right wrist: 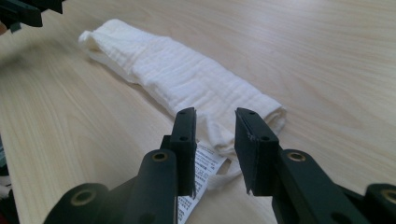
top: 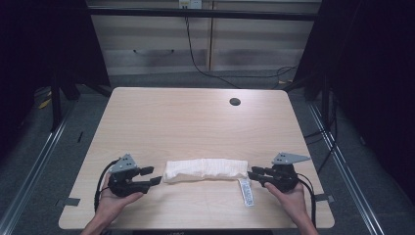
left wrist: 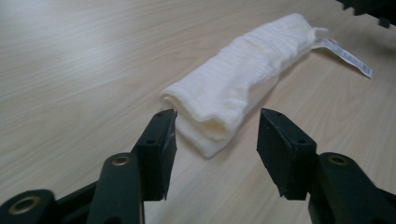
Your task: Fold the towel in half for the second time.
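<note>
While both grippers flank it, the scene reads so:
Cloth: white folded cloth (top: 204,170) lies flat on the table (top: 195,117), near its front edge.
Label: a printed tag (top: 246,191) trails from the cloth's right end.
Left gripper (top: 155,175): jaws parted, just off the cloth's left end, nothing between them.
Right gripper (top: 252,173): jaws slightly apart, at the cloth's right end, holding nothing.

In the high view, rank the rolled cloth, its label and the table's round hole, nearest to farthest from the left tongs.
1. Rolled cloth, just right of the left tongs.
2. Label, at the cloth's far end.
3. Round hole, near the table's far edge.
</note>
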Action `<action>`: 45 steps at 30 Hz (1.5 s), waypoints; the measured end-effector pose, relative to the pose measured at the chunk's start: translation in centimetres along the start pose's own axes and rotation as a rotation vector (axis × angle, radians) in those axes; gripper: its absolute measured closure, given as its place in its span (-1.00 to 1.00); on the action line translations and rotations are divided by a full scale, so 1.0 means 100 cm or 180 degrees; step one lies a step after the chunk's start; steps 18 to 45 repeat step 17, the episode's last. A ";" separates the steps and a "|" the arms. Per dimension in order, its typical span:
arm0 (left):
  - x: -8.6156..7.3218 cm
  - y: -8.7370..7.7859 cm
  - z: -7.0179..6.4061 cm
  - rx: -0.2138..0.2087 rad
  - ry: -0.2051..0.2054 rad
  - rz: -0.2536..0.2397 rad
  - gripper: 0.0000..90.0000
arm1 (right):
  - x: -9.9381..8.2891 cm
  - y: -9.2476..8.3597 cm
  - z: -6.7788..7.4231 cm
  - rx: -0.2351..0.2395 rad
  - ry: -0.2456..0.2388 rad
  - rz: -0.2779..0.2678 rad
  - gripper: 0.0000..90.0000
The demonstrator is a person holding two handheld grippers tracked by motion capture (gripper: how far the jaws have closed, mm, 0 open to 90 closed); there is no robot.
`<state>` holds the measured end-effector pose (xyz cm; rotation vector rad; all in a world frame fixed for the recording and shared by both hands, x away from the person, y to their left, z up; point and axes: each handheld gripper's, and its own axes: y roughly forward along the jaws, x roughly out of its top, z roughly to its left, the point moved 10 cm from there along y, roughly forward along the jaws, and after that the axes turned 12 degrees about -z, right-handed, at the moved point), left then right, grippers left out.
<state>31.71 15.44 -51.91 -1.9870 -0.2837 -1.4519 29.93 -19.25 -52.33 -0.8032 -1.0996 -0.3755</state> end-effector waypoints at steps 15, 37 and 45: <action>-0.018 -0.024 0.048 0.0618 -0.0258 -0.0085 -0.11 | -0.002 -0.048 -0.035 -0.0481 0.0143 -0.0392 0.29; -0.017 -0.024 0.049 0.0606 -0.0270 -0.0105 -0.14 | -0.005 -0.049 -0.040 -0.0541 0.0185 -0.0410 0.20; -0.017 -0.024 0.049 0.0606 -0.0270 -0.0105 -0.14 | -0.005 -0.049 -0.040 -0.0541 0.0185 -0.0410 0.20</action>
